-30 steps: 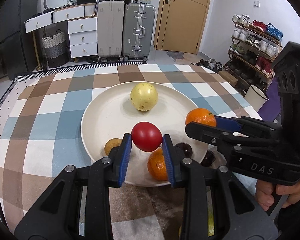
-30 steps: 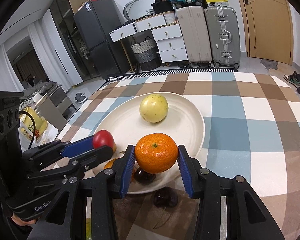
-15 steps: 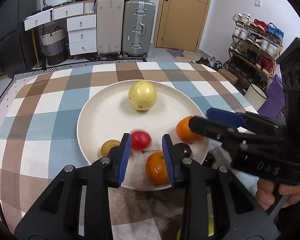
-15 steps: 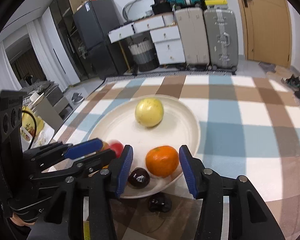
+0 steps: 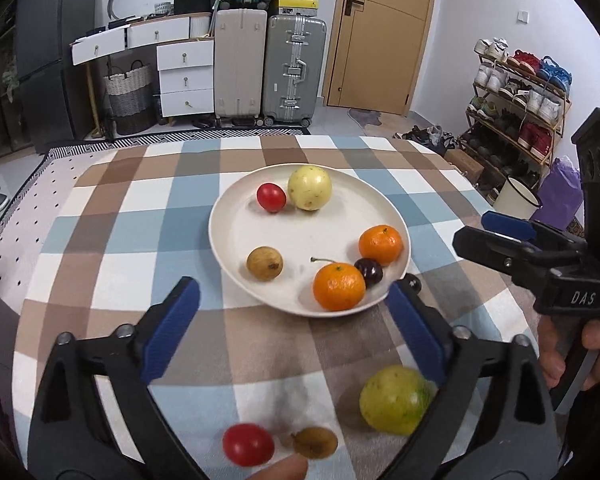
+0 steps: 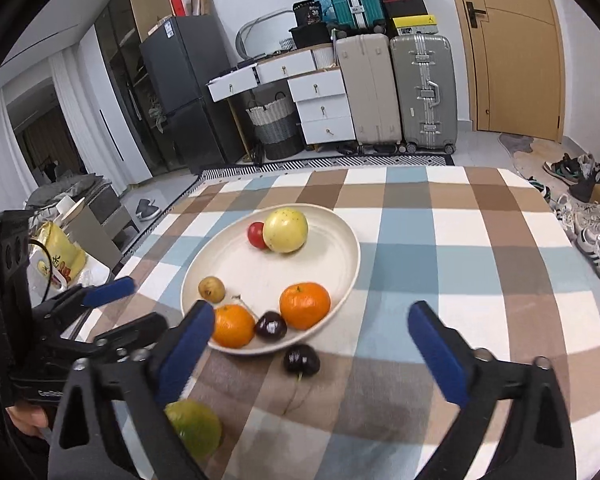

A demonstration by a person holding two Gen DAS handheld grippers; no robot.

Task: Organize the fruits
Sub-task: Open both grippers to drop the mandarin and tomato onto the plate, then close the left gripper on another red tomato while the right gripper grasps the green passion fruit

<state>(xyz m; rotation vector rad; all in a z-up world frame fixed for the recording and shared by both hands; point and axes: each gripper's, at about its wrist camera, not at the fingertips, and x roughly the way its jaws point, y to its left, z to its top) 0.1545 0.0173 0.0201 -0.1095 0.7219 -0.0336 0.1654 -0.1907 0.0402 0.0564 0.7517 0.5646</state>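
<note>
Both grippers, left point(image 5: 294, 304) & right point(image 6: 312, 330), are opening wide w/ nothing held; red tomato point(image 5: 271, 197) & oranges point(image 5: 339, 286) sit on plate point(image 5: 236, 240).

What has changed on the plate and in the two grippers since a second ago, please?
The left gripper let go its red tomato, now beside the yellow fruit. The right gripper released its orange onto the plate. Both jaws are opening, empty, drawn back. The yellow fruit and the other plated fruits stayed put.
</note>
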